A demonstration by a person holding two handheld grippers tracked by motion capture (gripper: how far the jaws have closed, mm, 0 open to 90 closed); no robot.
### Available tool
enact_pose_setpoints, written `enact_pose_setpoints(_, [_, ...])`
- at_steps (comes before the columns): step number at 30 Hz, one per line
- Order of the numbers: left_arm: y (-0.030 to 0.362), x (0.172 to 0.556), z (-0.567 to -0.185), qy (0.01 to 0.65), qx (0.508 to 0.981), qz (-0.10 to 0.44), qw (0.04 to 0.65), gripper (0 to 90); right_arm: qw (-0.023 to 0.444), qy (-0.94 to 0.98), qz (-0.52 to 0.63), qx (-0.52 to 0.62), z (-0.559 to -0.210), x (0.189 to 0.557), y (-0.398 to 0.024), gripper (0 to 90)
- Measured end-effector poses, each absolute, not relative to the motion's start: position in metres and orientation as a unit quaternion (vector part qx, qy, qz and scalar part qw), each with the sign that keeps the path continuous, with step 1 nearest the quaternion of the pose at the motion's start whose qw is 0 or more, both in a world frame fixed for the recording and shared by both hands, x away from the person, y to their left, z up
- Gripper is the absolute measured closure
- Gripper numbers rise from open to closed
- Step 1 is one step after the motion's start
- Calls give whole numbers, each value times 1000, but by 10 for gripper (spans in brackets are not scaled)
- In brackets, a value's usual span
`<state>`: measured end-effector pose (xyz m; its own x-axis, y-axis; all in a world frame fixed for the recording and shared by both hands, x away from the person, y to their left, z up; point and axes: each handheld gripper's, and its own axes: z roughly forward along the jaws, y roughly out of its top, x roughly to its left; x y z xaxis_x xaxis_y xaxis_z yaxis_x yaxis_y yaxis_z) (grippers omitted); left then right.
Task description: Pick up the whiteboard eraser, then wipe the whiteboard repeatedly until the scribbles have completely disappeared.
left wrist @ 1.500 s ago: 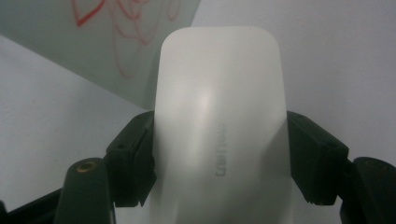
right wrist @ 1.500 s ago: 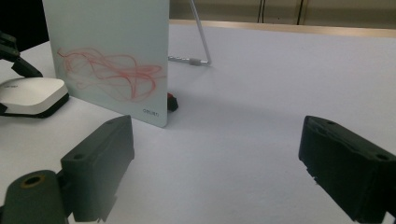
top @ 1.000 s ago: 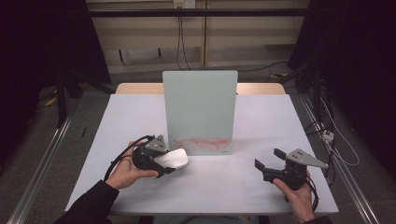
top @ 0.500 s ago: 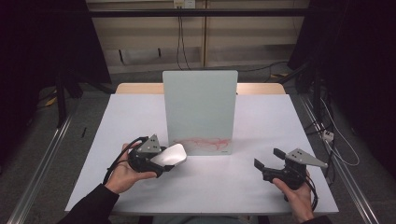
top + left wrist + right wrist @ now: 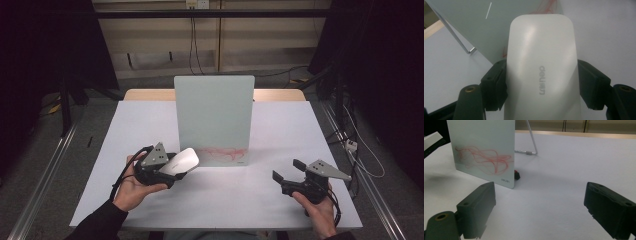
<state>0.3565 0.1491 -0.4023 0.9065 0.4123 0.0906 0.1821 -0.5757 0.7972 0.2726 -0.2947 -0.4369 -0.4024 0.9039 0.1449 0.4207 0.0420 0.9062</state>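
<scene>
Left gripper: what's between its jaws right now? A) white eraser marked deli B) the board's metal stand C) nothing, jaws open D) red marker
A: in the left gripper view the two black jaws press on both sides of the white eraser, with the left gripper near the red scribbles on the whiteboard.

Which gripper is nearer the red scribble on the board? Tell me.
Left. The left gripper, shut on the white eraser, sits just beside the red scribble at the whiteboard foot. The right gripper hangs open, farther off toward the table's right edge.
</scene>
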Motion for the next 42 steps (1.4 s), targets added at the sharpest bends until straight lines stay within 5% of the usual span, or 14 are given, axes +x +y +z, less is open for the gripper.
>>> enact_pose_setpoints(42, [98,377,-387,100,863,243,431,311,243,683,487,487,-439,274,-295,94])
